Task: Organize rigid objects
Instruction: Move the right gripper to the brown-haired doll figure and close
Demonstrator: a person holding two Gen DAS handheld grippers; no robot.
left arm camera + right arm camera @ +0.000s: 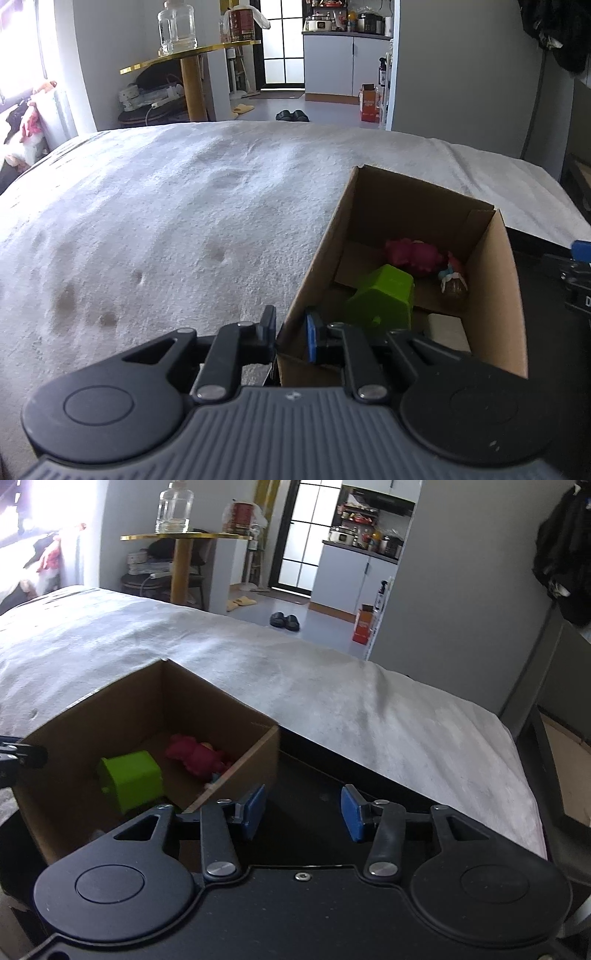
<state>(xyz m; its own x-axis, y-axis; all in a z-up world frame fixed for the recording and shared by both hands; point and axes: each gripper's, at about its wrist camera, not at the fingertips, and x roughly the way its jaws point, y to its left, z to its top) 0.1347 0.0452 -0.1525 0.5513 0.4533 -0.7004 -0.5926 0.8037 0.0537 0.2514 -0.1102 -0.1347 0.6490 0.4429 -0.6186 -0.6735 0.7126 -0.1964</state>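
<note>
Cardboard box (491, 295) wall is clamped by the left gripper (291, 334) (right gripper (303, 812) parted, empty); tipping is risked if lifted.

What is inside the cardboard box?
Cardboard box: a green block, a red toy, a small figure, a pale object partly behind the left hand-held gripper.

Left hand-held gripper (291, 338) clamped on cardboard box (495, 295) wall, green block (384, 295) inside.

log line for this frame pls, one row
left hand-held gripper: shut on cardboard box wall | right hand-held gripper: open, empty | in box: green block, red toy
</note>
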